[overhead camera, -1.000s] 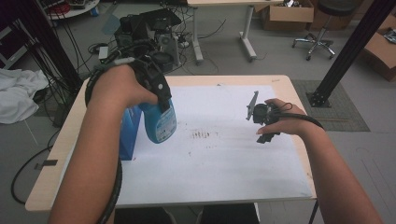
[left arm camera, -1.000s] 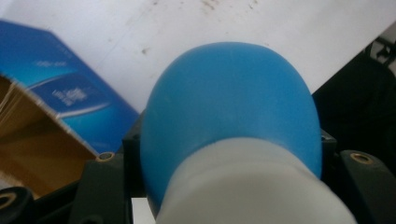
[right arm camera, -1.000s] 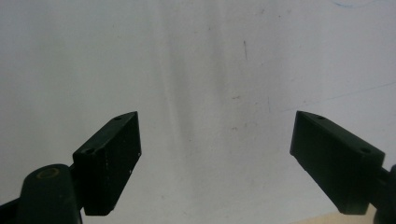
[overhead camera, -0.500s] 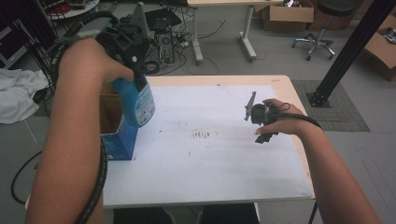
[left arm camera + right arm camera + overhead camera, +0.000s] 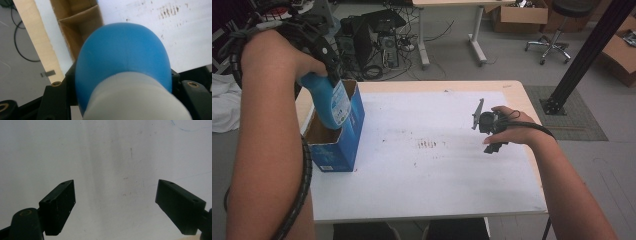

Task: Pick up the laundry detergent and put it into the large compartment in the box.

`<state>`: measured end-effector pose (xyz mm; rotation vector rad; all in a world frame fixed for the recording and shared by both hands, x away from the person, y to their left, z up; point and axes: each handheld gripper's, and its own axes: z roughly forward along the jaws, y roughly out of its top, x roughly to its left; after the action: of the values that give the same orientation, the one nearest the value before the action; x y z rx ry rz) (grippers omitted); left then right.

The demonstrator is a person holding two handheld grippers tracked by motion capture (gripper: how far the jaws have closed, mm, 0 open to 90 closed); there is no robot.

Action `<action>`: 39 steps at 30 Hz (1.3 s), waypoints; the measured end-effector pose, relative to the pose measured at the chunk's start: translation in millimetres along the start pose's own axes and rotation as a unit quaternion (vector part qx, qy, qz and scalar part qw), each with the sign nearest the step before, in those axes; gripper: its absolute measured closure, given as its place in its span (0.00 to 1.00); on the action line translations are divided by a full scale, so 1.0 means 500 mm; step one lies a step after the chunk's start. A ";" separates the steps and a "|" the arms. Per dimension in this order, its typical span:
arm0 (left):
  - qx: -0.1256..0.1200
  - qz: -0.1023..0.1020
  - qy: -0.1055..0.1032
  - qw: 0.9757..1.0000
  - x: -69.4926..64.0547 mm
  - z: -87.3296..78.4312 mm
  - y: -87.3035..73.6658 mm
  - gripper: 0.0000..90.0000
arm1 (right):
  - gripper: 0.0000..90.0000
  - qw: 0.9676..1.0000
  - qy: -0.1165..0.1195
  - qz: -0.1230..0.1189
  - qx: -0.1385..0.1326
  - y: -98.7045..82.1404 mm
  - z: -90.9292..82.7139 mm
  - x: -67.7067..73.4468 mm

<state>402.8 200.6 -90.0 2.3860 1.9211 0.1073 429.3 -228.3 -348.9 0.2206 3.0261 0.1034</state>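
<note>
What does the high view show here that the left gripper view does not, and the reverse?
High view: the blue bottle's label, the blue box's outside, and the right tool, open and idle over the white sheet. Left gripper view: the black jaws pressed against both sides of the blue bottle, and the box's cardboard divider. Both: bottle, open box, the sheet's dark smudges.

Soft, even indoor light; one close-up view blurring badly.

In the high view the white sheet (image 5: 437,165) is glowing brightly at centre frame without harsh glare, while the upper left corner is sinking into dimness. In the left gripper view the blue bottle (image 5: 122,62) is sitting too near the lens and smearing out of focus. In the right gripper view the black jaws are showing dark and grainy against a pale, washed-out surface.
</note>
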 end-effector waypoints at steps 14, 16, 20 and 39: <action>-0.005 -0.088 0.007 0.996 0.081 0.035 -0.005 0.44 | 0.18 1.000 0.004 -0.001 0.001 0.006 0.004 -0.002; -0.006 -0.090 0.007 0.996 0.083 0.039 -0.004 0.44 | 0.18 1.000 0.004 -0.001 0.001 0.007 0.001 -0.003; -0.003 -0.088 0.001 0.996 0.086 0.050 -0.001 0.44 | 0.18 1.000 0.004 0.000 0.002 0.010 -0.002 -0.003; 0.016 -0.083 -0.010 0.996 0.112 0.148 0.003 0.44 | 0.18 1.000 0.003 -0.001 0.007 0.018 -0.017 -0.001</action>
<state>423.5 253.8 -163.2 2.2249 2.1167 0.0422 430.3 -219.9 -339.9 0.2177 3.0346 0.0821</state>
